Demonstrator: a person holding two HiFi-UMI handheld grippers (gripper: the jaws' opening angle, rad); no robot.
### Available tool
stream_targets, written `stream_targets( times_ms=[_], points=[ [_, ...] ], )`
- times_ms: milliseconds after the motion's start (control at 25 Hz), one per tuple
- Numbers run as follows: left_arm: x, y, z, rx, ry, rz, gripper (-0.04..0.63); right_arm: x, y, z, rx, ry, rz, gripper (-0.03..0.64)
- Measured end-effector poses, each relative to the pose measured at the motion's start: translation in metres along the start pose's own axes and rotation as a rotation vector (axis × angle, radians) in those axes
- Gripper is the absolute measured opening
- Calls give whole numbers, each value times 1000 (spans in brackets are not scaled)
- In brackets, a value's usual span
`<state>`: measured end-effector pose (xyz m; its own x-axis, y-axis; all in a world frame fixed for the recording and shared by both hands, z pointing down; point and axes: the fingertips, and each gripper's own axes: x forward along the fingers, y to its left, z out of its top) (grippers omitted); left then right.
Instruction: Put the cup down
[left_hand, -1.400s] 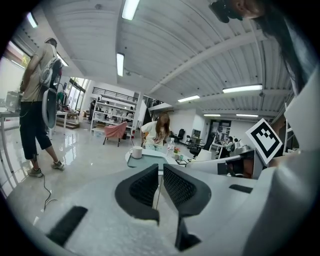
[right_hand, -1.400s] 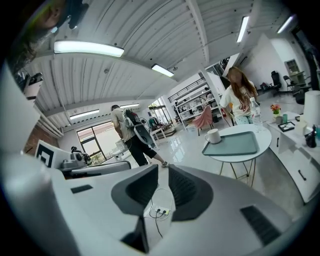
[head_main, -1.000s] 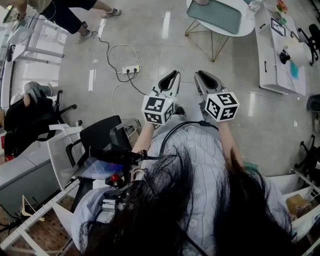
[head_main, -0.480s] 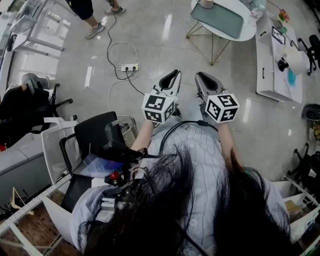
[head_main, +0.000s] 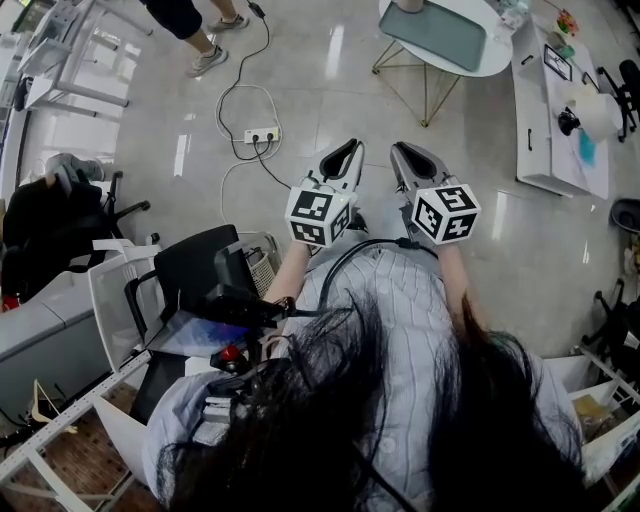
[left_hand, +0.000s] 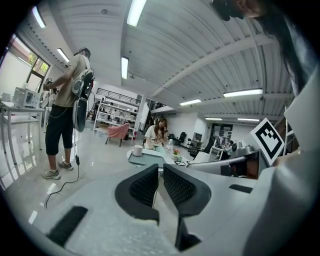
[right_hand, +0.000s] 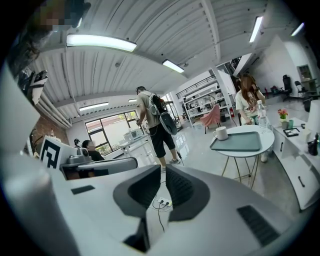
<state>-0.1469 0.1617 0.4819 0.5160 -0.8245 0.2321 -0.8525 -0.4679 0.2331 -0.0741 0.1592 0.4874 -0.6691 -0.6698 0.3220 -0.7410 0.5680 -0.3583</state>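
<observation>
A white cup (right_hand: 220, 133) stands on the green tray (right_hand: 240, 142) of a round white table, well ahead of both grippers. The left gripper view shows the same cup (left_hand: 137, 150) far off. In the head view only the tray (head_main: 440, 32) at the top edge is plain. My left gripper (head_main: 350, 148) and right gripper (head_main: 399, 151) are held side by side above the floor. Both are shut with nothing between the jaws, as the left gripper (left_hand: 161, 173) and right gripper (right_hand: 163, 176) show in their own views.
A power strip (head_main: 262, 135) with looping cables lies on the floor ahead. A person with a backpack (right_hand: 154, 125) stands to the left, and another person (right_hand: 247, 100) sits behind the table. A black chair (head_main: 200, 270) is at my left and a white counter (head_main: 560, 110) at the right.
Both grippers stay where they were. The standing person at the top left has stepped to the right along the top edge, and the view has shifted slightly.
</observation>
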Motion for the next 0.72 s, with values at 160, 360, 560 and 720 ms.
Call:
stream_targets(
  times_ms=[160, 360, 560, 720],
  points=[
    [-1, -1, -2, 3, 8, -3, 44, 0, 0, -3, 4, 1, -3, 54],
    [0, -2, -3, 7, 9, -2, 44, 0, 0, -5, 1, 3, 3, 54],
    [0, -3, -3, 15, 11, -12, 44, -1, 1, -6, 1, -3, -2, 53],
    [1, -8, -5, 21, 15, -23, 43, -4, -1, -7, -1, 0, -7, 54]
  ],
)
